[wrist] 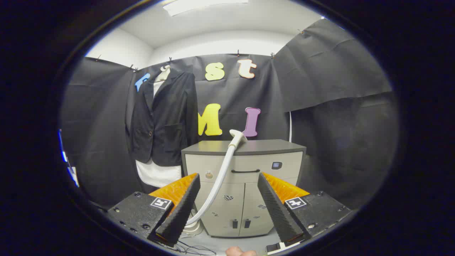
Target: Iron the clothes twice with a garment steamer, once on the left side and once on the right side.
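A dark blazer (164, 117) over a white shirt (157, 174) hangs on the booth wall, beyond and to the left of my fingers. The white steamer head (237, 136) rests on top of a grey cabinet (245, 167), straight ahead. Its pale hose (217, 185) curves down from the head, across the cabinet front, to a base (193, 227) on the floor by my left finger. My gripper (227, 179) is open, well short of the cabinet, with nothing between its fingers.
The cabinet has a drawer with a dark handle (245, 171) and two lower doors. Thin cables (193, 249) lie on the floor below the fingers. Part of a hand (241, 252) shows at the very bottom. Black cloth closes the booth on both sides.
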Available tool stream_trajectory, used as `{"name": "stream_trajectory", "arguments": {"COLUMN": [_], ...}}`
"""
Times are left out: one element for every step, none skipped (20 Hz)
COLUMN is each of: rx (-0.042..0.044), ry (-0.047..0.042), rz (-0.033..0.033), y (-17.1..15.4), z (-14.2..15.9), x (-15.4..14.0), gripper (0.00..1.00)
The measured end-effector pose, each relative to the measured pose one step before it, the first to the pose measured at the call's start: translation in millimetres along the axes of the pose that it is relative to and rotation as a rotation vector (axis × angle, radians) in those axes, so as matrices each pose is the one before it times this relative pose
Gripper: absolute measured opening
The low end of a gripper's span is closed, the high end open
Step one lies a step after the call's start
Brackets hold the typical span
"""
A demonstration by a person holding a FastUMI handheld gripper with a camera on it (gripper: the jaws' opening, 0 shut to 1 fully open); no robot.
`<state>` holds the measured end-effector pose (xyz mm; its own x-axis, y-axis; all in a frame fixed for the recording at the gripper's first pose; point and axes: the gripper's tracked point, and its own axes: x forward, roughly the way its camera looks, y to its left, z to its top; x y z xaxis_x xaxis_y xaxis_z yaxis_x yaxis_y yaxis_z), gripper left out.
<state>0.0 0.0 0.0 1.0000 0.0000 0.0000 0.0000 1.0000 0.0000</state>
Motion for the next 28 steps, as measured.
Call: {"name": "stream_trajectory", "arguments": {"rx": [-0.00207, -0.00258, -0.00371, -0.00403, -0.00239, 0.0008, 0.00079, 0.0007, -0.0024, -0.00141, -0.00095, -0.0017, -0.00327, -0.00388, -0.00093, 0.0012, 0.0009, 0.00597, 0.00583, 0.00458, 0.00085, 0.00106, 0.00141, 0.00266, 0.00675, 0.01074, 0.0146, 0.00977], "ry": [0.00619, 0.00404, 0.0057, 0.00593, 0.00675, 0.00407, 0.00321, 0.00412, 0.00225, 0.00061, 0.00178, 0.00057, 0.00052, 0.00195, 0.00255, 0.00375, 0.00654, 0.00612, 0.00017, 0.00044, 0.00433, 0.00748, 0.00811, 0.00654, 0.0003, -0.00837, -0.00995, -0.00413], "rz": [0.00193, 0.0004, -0.00065, 0.00104, 0.00046, 0.00426, 0.00053, 0.00207, -0.00082, -0.00435, -0.00321, -0.00565, -0.00866, -0.00938, -0.00794, -0.00293, -0.00496, -0.00562, -0.00679, -0.01157, -0.01115, -0.01078, -0.01103, -0.01328, -0.01289, -0.01431, -0.00757, -0.00646], "y": [-1.52, -0.94, -1.38, 0.03, -0.81, 1.16, 0.31, 0.18, 0.06, -0.9, -0.61, -0.73, -1.62, -0.89, -0.07, 2.44, 2.2, 2.55, 3.47, 3.82, 4.24, 4.62, 5.83, 4.74, 6.73, 5.3, 6.58, 5.54], "z": [-1.89, -0.26, -1.13, -1.53, -1.78, -0.32, -0.76, -0.22, 0.17, 1.76, -0.04, 1.22, 1.07, 1.46, 0.54, 0.93, -0.94, -0.05, 0.28, -0.07, -3.06, -3.61, -3.5, -2.72, -0.82, 2.16, 2.52, 2.39], "x": [-0.96, -0.76, -0.96, -1.35, -0.96, -2.33, -0.68, -1.62, -0.95, -0.65, -0.11, -0.6, 1.1, 0.67, 2.15, 2.48, 2.1, 3.1, 1.71, 2.93, 2.63, 1.72, 1.86, 2.2, 1.68, 1.29, 1.65, 1.68], "gripper": [1.0, 1.0, 1.0, 1.0, 1.0, 1.0, 1.0, 1.0, 1.0, 1.0, 1.0, 1.0, 1.0, 1.0, 1.0, 1.0, 1.0, 1.0, 1.0, 1.0, 1.0, 1.0, 1.0, 1.0, 1.0, 1.0, 1.0, 1.0]}}
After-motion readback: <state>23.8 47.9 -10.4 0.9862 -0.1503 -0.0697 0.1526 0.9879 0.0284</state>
